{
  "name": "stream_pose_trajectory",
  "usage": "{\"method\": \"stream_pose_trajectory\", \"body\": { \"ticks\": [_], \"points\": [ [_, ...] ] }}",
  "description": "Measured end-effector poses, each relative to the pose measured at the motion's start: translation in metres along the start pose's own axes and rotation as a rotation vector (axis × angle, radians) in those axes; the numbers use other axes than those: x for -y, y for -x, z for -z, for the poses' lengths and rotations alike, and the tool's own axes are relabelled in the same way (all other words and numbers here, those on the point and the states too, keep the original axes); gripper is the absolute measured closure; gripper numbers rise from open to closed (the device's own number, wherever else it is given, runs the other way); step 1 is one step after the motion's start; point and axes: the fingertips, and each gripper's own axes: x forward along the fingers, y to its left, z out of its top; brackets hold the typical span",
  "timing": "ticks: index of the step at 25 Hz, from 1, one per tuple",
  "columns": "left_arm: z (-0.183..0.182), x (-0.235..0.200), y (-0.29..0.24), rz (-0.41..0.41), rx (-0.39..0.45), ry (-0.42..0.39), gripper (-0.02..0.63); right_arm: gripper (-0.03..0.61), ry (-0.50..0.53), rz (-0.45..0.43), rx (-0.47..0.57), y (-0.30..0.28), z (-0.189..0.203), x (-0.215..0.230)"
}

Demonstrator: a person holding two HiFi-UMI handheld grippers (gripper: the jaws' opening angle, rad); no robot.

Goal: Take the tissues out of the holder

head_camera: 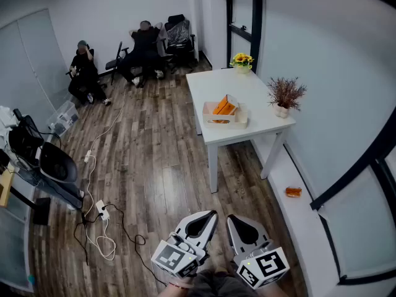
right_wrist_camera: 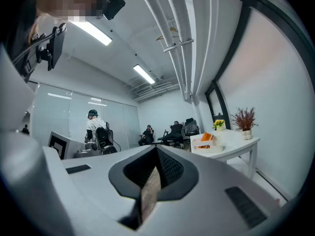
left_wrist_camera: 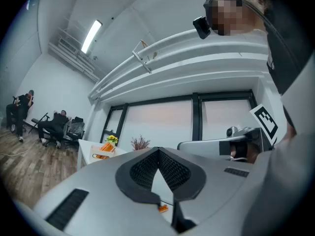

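A table [head_camera: 263, 119] carries yellow flowers [head_camera: 241, 60] and a dried plant [head_camera: 284, 93]. 2 people [head_camera: 83, 73] are by the far wall; cables [head_camera: 99, 218] cross the floor [head_camera: 154, 159].

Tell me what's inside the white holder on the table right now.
Orange tissue packs stand tilted in the white holder, with something pale beside them at one end. Its walls hide the floor and the packs' lower parts; the count is unclear.
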Motion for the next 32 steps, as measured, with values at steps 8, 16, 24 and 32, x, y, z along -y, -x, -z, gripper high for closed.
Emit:
{"method": "stream_pose_trajectory", "body": {
  "ticks": [8,16,24,32],
  "points": [
    [0.005,0.008,-0.004,-0.013,0.000,-0.002,0.609,0.574,-0.043,-0.028,-0.016,0.006,0.010,0.006],
    [0.011,-0.014,-0.024,-0.023,-0.003,0.008,0.609,0.572,-0.055,-0.041,-0.004,-0.009,0.010,0.022],
    [0.007,-0.057,-0.066,0.004,-0.002,0.025,0.609,0.572,-0.063,-0.003,-0.005,-0.056,0.002,0.055],
    [0.006,-0.110,-0.111,0.041,-0.002,0.027,0.609,0.572,-0.067,0.025,-0.009,-0.117,-0.001,0.090]
  ]
}}
